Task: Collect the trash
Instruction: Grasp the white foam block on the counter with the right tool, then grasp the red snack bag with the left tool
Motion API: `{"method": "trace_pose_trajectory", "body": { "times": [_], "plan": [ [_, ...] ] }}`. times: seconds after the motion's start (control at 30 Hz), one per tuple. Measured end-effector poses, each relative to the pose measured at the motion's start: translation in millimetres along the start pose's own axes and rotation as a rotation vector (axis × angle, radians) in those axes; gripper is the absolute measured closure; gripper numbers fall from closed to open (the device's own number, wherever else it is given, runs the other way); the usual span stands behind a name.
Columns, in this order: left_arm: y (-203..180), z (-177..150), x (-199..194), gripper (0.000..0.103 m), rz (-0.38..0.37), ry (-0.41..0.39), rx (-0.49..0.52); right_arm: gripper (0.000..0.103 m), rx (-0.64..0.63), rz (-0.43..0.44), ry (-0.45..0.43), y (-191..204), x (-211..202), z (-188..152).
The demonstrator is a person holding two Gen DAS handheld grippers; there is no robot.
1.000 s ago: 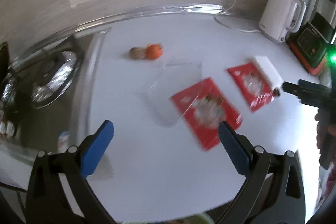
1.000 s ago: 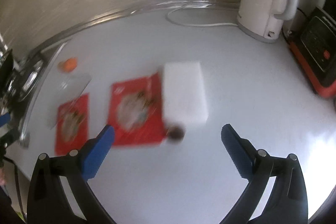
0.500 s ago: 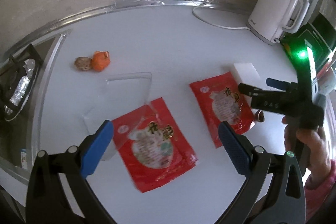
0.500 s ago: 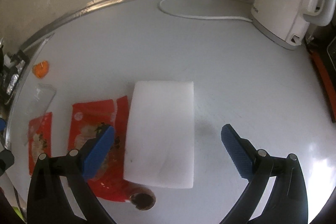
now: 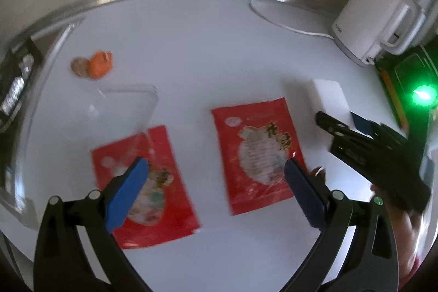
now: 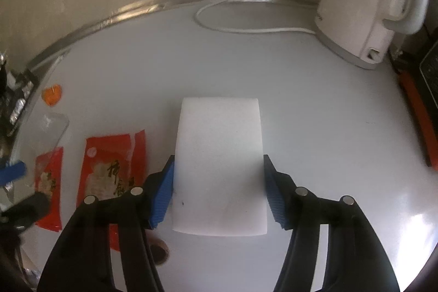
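On the white counter [image 5: 219,51], far left: orange peel [image 5: 100,67], clear plastic sheet [image 5: 117,111], then 2 red wrappers [image 5: 153,188] [image 5: 257,155]. Over them, left gripper [image 5: 216,177] spread wide, empty. Farther right, white sponge block [image 6: 219,163] between right gripper [image 6: 219,190] pads, jaws closing, blue pads at both edges. Far right, white kettle [image 6: 366,4].

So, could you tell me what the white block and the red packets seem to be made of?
White block: probably foam sponge, with matte, even faces and soft edges. Red packets: likely thin plastic film, glossy, printed, lying flat with slight wrinkles.
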State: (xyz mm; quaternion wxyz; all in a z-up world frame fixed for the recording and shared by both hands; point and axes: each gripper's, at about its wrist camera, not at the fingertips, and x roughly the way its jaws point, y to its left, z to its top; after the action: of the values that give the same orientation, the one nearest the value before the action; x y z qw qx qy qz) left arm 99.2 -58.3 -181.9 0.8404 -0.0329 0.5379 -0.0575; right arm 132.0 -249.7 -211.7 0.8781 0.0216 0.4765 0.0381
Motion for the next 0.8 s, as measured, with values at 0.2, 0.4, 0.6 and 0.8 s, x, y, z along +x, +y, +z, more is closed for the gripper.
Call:
{"method": "trace_pose_trajectory", "body": {
  "times": [0.2,0.4,0.6,0.8],
  "plan": [
    [-26,9,25,0.008,0.036,0.028,-0.099,0.042,0.026,0.033,-0.038,-25,-21,0],
    [-43,11,51,0.008,0.116,0.056,-0.130,0.042,0.032,0.074,-0.040,-42,-23,-3],
    [-49,9,66,0.008,0.157,0.080,-0.155,0.042,0.025,0.105,-0.038,-52,-20,-4],
    [-53,7,68,0.008,0.174,0.062,-0.139,0.042,0.038,0.123,-0.043,-54,-21,-8]
  ]
}}
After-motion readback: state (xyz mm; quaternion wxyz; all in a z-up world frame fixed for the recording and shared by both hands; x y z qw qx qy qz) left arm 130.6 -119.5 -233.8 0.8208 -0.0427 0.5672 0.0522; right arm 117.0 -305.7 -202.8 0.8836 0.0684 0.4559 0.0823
